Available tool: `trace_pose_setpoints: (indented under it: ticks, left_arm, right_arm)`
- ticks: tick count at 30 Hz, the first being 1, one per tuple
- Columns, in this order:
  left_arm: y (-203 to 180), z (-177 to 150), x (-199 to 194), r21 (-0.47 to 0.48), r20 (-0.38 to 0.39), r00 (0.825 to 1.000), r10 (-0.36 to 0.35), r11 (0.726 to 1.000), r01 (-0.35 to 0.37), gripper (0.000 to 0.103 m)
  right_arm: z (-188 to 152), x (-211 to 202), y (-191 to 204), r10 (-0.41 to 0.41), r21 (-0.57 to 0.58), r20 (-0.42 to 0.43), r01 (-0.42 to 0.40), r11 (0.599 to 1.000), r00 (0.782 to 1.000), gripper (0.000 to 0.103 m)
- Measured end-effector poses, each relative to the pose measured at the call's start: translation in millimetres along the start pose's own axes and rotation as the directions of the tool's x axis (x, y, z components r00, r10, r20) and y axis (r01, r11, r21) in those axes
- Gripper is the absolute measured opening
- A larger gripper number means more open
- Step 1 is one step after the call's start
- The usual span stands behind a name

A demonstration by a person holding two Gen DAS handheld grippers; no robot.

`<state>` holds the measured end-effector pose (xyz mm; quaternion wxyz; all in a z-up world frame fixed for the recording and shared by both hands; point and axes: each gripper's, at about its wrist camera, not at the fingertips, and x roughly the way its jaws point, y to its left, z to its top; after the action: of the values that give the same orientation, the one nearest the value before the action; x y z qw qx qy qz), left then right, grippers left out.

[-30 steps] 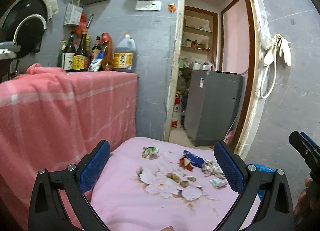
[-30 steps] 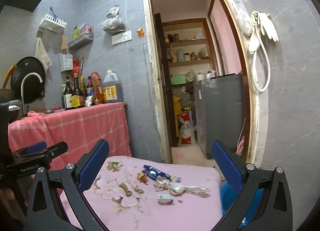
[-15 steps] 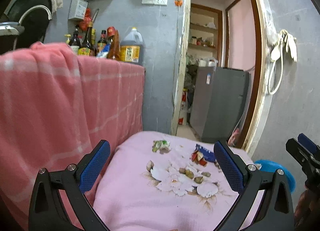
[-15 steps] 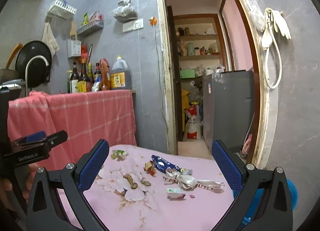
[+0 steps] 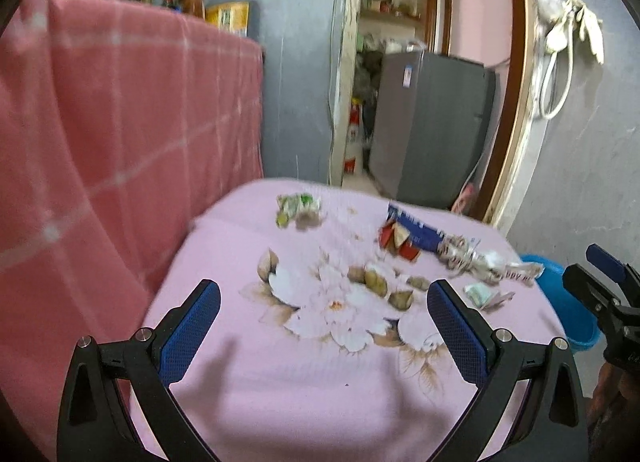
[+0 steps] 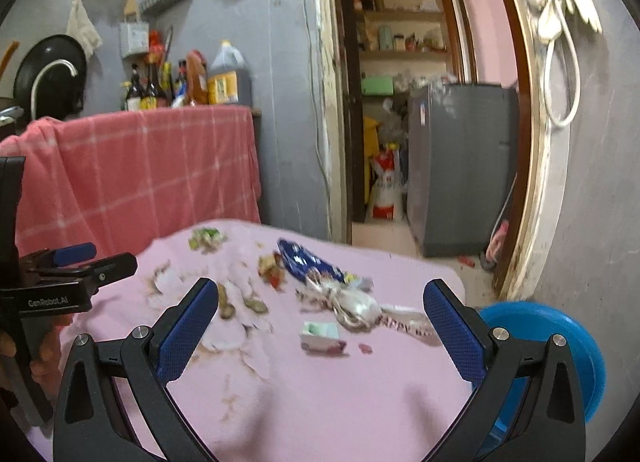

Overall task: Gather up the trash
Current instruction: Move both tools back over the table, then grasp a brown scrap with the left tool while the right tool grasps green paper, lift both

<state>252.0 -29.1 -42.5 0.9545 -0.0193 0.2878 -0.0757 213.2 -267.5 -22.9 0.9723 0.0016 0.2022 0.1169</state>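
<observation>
Trash lies scattered on a pink flowered cloth over a low table. There is a green crumpled wrapper, a blue snack packet, red scraps, nut shells, a white knotted ribbon and a small white-green carton. My left gripper is open and empty above the near part of the cloth. My right gripper is open and empty above the carton and ribbon. A blue bin stands at the table's right side.
A pink checked cloth covers a counter on the left, with bottles on top. A doorway behind the table leads to a grey fridge. A grey wall is on the right.
Both grippers have moved forward and tilted down toward the table. The trash now looks larger and lies between the fingers. Both stay open.
</observation>
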Motion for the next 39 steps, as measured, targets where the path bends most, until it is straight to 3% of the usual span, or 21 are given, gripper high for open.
trace_pose_setpoints:
  ticks: [6,12,14,19,22,27,29,33,39]
  left_arm:
    - [12.5,-1.8,21.7,-0.052,-0.060,0.998,0.010,0.999,-0.013,0.096]
    - [-2.2,-0.2,38.8,-0.013,-0.108,0.992,-0.063,0.998,0.062,0.079]
    - [-9.6,-1.1,46.8,0.004,-0.129,0.988,-0.089,0.996,0.090,0.069]
    - [-22.4,-1.4,74.3,0.008,-0.224,0.961,-0.161,0.986,0.166,0.053]
    - [-24.3,0.2,87.2,-0.025,-0.266,0.941,-0.208,0.978,0.209,0.050]
    - [-30.3,3.6,94.9,-0.024,-0.286,0.927,-0.241,0.969,0.245,0.047]
    - [-32.4,3.0,98.1,-0.022,-0.301,0.921,-0.246,0.968,0.252,0.040]
    - [-36.4,2.9,104.3,-0.017,-0.314,0.916,-0.248,0.967,0.256,0.036]
    - [-42.4,2.5,109.3,0.002,-0.335,0.914,-0.228,0.970,0.243,0.022]
  right_arm:
    - [-6.2,27.4,-14.3,0.024,0.050,-0.120,-0.018,0.999,0.992,0.097]
    - [-14.0,54.8,-15.5,0.062,0.076,-0.234,-0.046,0.996,0.970,0.084]
    - [-16.3,62.1,-14.9,0.077,0.077,-0.265,-0.059,0.995,0.961,0.079]
    - [-23.1,79.5,-16.1,0.098,0.080,-0.342,-0.075,0.994,0.935,0.068]
    - [-26.1,87.3,-20.6,0.119,0.102,-0.370,-0.087,0.991,0.922,0.067]
    - [-28.6,98.4,-26.7,0.134,0.118,-0.399,-0.094,0.989,0.907,0.062]
    - [-30.7,101.5,-28.3,0.150,0.132,-0.410,-0.104,0.986,0.900,0.058]
    - [-33.3,103.6,-29.3,0.160,0.141,-0.414,-0.111,0.984,0.896,0.051]
    - [-34.6,104.8,-27.6,0.166,0.139,-0.417,-0.118,0.983,0.894,0.040]
